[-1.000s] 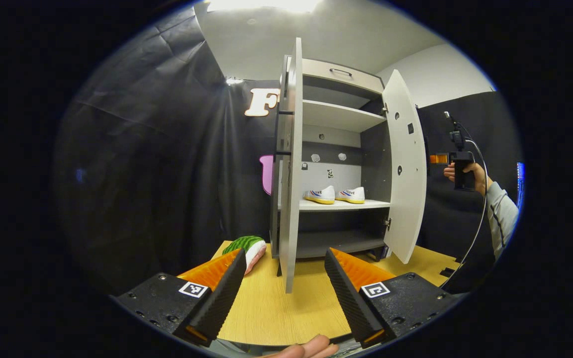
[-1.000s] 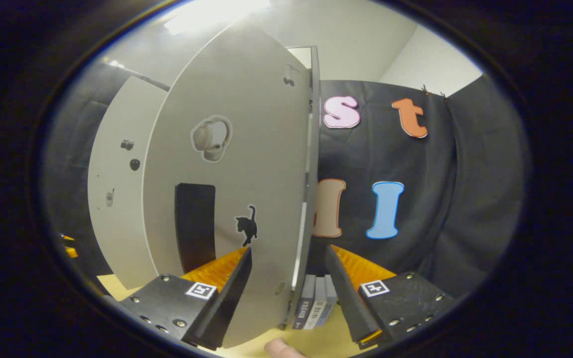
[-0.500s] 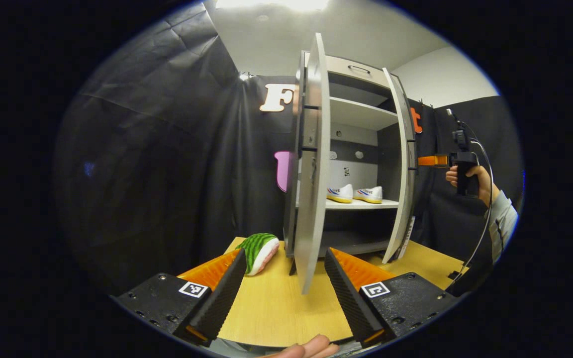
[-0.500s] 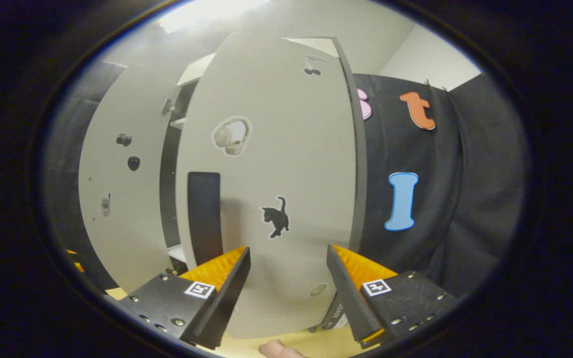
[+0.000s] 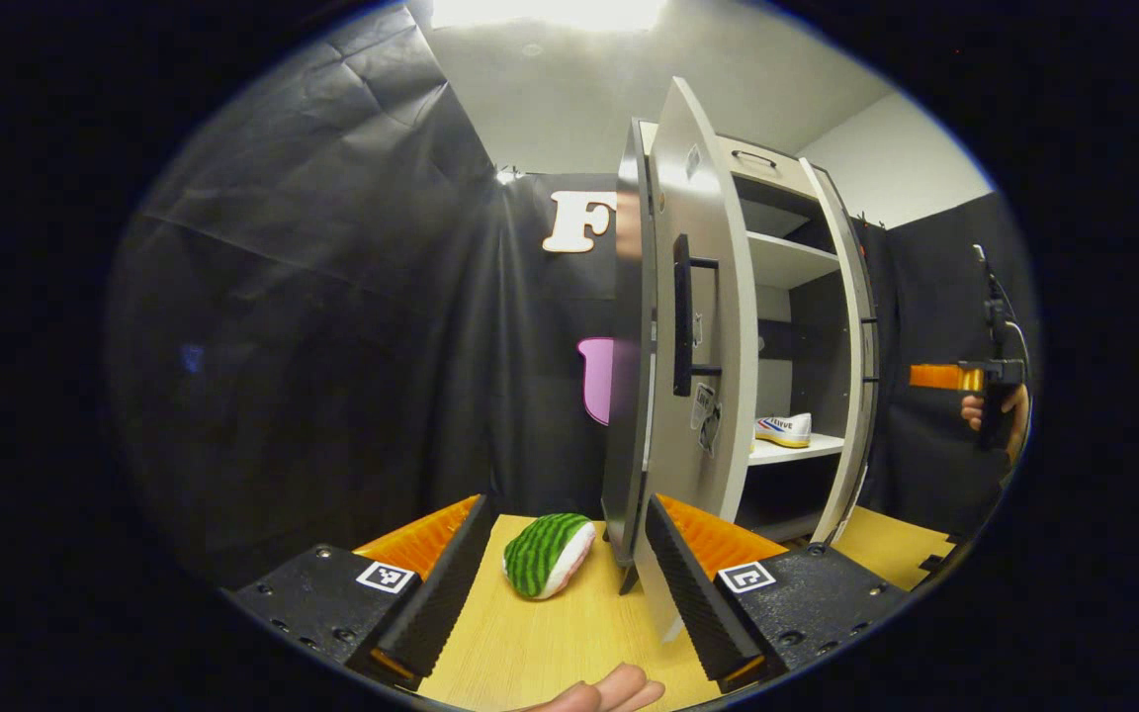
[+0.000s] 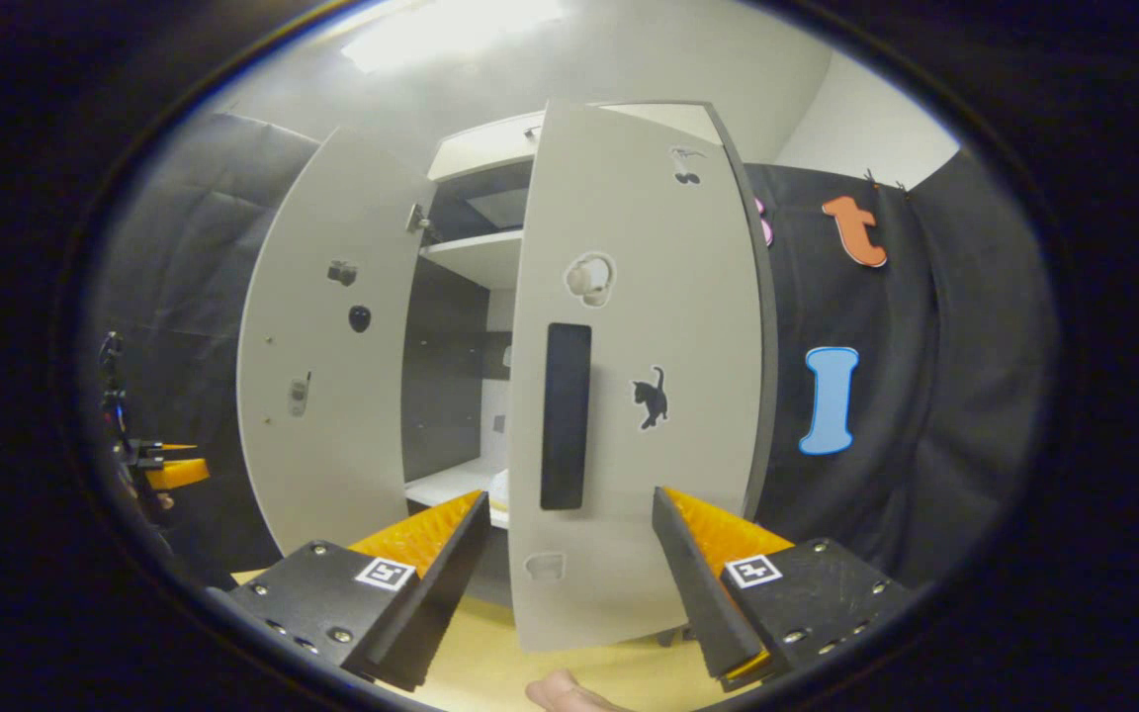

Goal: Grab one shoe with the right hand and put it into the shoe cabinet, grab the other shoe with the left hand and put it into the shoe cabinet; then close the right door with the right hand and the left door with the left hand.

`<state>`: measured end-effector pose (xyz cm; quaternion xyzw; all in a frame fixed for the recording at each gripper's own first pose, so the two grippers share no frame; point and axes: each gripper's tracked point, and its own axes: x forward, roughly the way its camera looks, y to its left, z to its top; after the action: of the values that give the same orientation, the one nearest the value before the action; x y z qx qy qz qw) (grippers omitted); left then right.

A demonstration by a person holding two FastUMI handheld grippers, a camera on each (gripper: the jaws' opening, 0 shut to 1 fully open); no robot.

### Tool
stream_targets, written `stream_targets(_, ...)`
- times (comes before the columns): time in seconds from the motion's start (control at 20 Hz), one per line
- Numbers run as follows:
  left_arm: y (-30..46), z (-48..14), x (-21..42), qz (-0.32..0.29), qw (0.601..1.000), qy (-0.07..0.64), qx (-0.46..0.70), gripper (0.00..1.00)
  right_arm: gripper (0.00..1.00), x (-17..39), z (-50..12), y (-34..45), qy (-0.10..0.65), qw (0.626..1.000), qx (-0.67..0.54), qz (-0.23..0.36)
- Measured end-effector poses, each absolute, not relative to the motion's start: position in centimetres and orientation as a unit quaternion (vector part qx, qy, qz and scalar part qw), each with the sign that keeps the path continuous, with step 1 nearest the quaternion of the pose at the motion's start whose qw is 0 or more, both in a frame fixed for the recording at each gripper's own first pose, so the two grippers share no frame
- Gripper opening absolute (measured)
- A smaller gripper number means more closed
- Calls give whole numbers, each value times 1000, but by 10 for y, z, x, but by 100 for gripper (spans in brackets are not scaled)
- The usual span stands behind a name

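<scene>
Fingers of the left gripper stand apart before the left door; right gripper spread too, facing the nearly closed right door; one shoe on the shelf.

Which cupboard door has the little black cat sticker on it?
The right grey cabinet door, straight ahead of the right gripper, has the black cat sticker beside its black handle. The left grey cabinet door has no cat.
</scene>
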<state>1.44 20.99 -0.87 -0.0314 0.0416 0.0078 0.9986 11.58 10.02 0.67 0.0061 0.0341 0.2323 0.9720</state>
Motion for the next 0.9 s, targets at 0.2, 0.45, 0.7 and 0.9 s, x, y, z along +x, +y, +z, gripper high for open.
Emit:
stream_targets(0.2, 218, 12, 52, 6, 998, 42, -45, 93, 98, 75, -12, 87, 21, 978, -8, 209)
stream_targets(0.45, 222, 49, 88, -14, 997, 29, -68, 93, 98, 42, -54, 60, 21, 987, -11, 162)
stream_targets(0.7, 234, 56, 116, -7, 997, 35, -66, 93, 98, 11, -101, 38, 50, 988, 7, 146)
stream_targets(0.9, 224, 52, 137, -25, 996, 47, -67, 95, 98, -12, -131, 19, 51, 992, 9, 118)
